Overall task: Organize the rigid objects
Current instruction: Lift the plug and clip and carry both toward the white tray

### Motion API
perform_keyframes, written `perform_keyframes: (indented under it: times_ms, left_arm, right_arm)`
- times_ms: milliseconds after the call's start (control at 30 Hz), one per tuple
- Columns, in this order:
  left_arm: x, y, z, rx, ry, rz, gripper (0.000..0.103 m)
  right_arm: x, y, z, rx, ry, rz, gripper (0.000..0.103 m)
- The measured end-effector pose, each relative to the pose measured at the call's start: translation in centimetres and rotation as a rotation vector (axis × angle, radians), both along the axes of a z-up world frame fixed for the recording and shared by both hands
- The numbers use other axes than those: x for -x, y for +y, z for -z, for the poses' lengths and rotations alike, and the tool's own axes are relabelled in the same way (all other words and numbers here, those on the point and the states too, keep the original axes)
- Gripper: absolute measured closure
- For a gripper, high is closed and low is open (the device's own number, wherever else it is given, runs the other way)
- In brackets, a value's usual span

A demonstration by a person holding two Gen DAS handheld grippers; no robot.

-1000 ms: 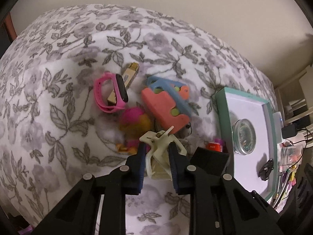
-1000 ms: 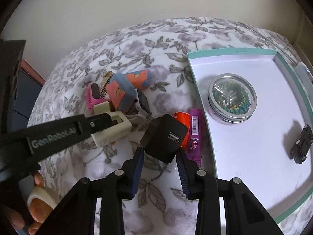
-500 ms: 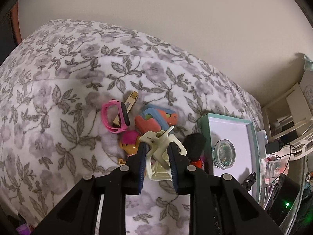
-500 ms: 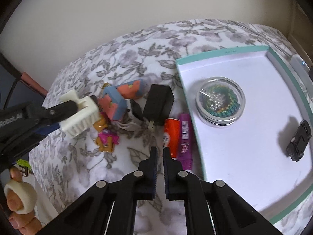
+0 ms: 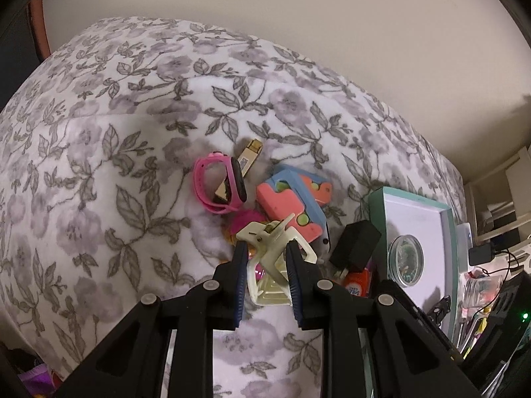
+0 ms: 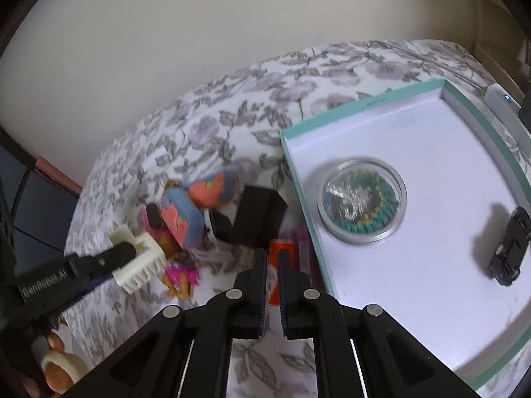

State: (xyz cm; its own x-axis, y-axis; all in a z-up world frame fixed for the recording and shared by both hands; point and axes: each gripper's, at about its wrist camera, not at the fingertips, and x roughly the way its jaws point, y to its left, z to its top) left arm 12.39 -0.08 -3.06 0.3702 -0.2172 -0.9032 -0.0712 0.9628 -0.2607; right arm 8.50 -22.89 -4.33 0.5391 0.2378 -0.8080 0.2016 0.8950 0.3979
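My left gripper (image 5: 265, 258) is shut on a cream hair claw clip (image 5: 275, 248) and holds it above a pile on the floral bedspread; the clip also shows in the right wrist view (image 6: 139, 258). The pile holds a pink watch (image 5: 219, 185), a coral and blue toy (image 5: 292, 199), a black charger cube (image 6: 255, 219), an orange tube (image 6: 278, 258) and a purple tube (image 6: 303, 252). My right gripper (image 6: 271, 265) is shut and empty, above the orange tube. A teal-rimmed white tray (image 6: 298, 165) lies to the right.
In the tray are a round clear-lidded tin (image 6: 361, 199) and a small black toy car (image 6: 509, 245). A gold USB stick (image 5: 249, 156) lies behind the watch. Shelves and cables (image 5: 491, 248) stand beyond the tray. A wall runs behind the bed.
My right gripper let go of the black charger cube, which now lies on the pile, then shut empty and drew back. My left gripper rose with the clip still held.
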Motion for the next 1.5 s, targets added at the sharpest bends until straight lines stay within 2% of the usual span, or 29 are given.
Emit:
perform_keyframes:
  times_ms: [133,233,300,367,767,933,1000,1100,1367,1500]
  left_arm:
    - [-0.5,-0.2,-0.4,-0.018,-0.033,-0.011,0.079]
    - [-0.8,-0.2,-0.6,-0.015,-0.053,-0.017,0.079]
    - [-1.0,-0.2,-0.6,-0.012,-0.06,-0.022,0.079]
    - [-1.2,-0.3,-0.5,-0.026,-0.066,-0.024,0.079]
    - [-1.6,0.0,0.5,-0.045,-0.046,-0.03,0.079]
    - [-1.7,-0.2,0.6,-0.054,-0.049,-0.021,0.079]
    - [-1.7,-0.2,0.6,-0.056,-0.051,-0.019,0.079]
    - [-1.6,-0.2,0.6,-0.06,-0.053,-0.016,0.079]
    - [-1.6,0.2,-0.3,-0.06,-0.074,-0.035,0.079]
    - [-1.5,0.0,-1.3,-0.06,-0.098,-0.029,0.079]
  right_arm:
    - [-1.2,0.2,0.2,0.006,0.001,0.009,0.093]
    - [-1.8,0.2,0.3,0.013,0.0,0.017,0.084]
    - [-2.4,0.2,0.4,0.01,-0.006,0.03,0.064]
    - [-2.7,0.2,0.5,0.007,-0.01,0.036,0.058]
    - [-4.9,2.1,3.4,0.058,0.043,0.015,0.06]
    - [-5.0,3.1,3.9,0.124,0.05,-0.01,0.065]
    - [-4.9,3.5,4.1,0.164,0.052,-0.026,0.071]
    - [-4.9,3.9,4.2,0.187,0.058,-0.048,0.072]
    - [-4.6,1.8,2.7,0.076,0.064,0.005,0.072]
    - [-4.4,0.4,1.4,0.053,0.1,0.037,0.072]
